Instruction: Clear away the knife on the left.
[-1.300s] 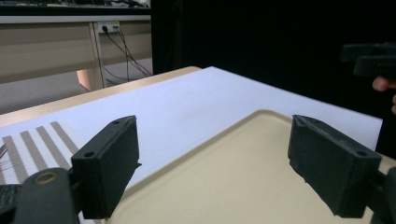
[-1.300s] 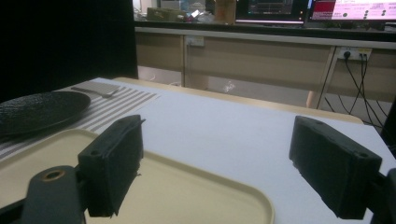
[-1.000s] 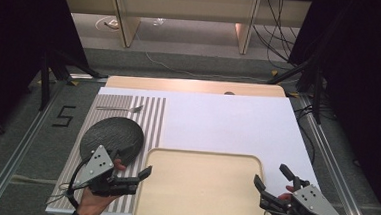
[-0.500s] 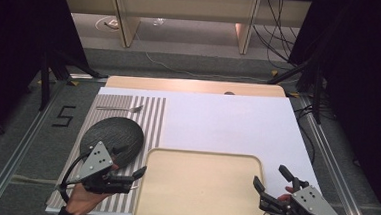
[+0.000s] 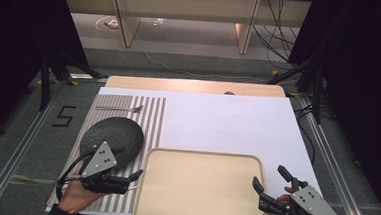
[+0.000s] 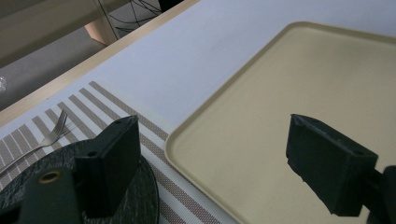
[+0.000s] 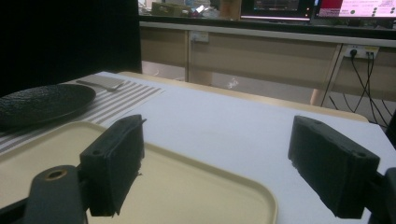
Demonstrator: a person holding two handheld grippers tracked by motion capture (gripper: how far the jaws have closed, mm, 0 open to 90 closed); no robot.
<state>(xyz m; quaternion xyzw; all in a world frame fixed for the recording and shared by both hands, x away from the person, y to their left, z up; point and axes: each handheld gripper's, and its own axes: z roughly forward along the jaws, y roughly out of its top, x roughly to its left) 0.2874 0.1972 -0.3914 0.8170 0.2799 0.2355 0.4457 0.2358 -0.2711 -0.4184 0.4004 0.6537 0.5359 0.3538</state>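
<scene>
While both hands sit at the near edge of the surface [image 5: 227, 125], the beige tray [image 5: 198, 188] lies between them, its long side running along that near edge. It rests flat on the white covering, with its left rim overlapping the striped placemat [image 5: 155, 115], and nothing lies in it.

Left of the tray, the left tool [image 5: 135, 175] hovers over the placemat, just beside the tray's left rim and pointing toward it. Its jaws stand wide apart and hold nothing; in the left gripper view one jaw hangs over the dark plate [image 6: 140, 186] and the other over the tray [image 6: 280, 116]. The left hand [image 5: 75, 195] grips it from below.

At the tray's near right corner, the right tool [image 5: 269, 177] also stands with its jaws spread wide and empty. In the right gripper view the left jaw sits over the tray [image 7: 187, 186] and the right jaw over the white covering outside the rim, so the tray's right edge lies between them, untouched as far as can be seen.

Beyond the tray's left corner, the dark plate [image 5: 112, 135] rests on the placemat, close to the tray's far left corner. Farther from the tray, past the plate, a fork [image 5: 121, 108] lies on the stripes.
</scene>
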